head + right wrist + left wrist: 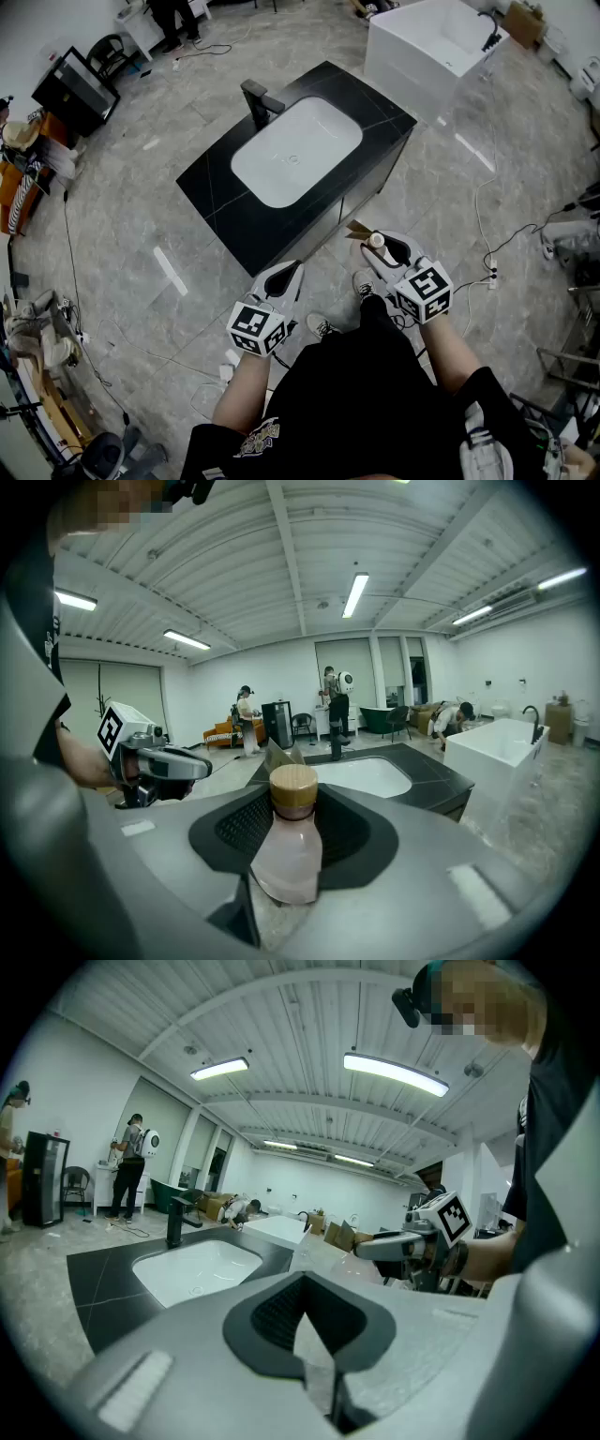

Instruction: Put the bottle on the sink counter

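Head view shows my right tool [366,234] gripping the bottle [376,241], the sink worktop [216,183] at eleven o'clock not yet reached, my left tool [281,277] closed and empty.

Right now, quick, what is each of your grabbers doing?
Left gripper: closed, nothing between its jaws.
Right gripper: closed on the pink bottle.

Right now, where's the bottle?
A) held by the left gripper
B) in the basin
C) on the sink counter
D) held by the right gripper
D: the right gripper is clamped on the pink bottle, short of the black sink counter; the left gripper holds nothing.
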`<state>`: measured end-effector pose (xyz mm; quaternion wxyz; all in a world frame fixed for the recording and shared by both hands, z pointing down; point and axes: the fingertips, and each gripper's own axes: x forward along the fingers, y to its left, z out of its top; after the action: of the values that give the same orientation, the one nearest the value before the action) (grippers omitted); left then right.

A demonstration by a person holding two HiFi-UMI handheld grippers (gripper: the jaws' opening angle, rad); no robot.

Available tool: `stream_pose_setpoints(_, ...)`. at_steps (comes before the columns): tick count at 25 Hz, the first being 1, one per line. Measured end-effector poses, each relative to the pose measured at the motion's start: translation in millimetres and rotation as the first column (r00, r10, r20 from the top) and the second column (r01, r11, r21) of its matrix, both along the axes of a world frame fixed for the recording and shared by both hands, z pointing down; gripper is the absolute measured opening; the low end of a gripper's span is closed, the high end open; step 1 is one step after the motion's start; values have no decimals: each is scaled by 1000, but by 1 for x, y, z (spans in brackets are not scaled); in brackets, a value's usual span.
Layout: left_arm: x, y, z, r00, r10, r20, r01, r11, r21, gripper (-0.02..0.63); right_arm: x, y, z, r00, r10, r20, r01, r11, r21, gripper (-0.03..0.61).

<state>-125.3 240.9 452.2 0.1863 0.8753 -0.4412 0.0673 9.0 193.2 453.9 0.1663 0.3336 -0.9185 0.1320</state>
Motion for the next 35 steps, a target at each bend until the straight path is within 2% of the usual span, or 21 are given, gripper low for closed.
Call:
stream_pose_setpoints(23,-4,-1,2,1000,-9,1,9,1000,-6,2,-6,-9,-9,999,-1,46,0,1000,14,169)
stream_pose_setpoints(35,14,-25,3,999,-37,4,37,999,-15,2,4,-39,-14,998,-42,43,41,999,27,169)
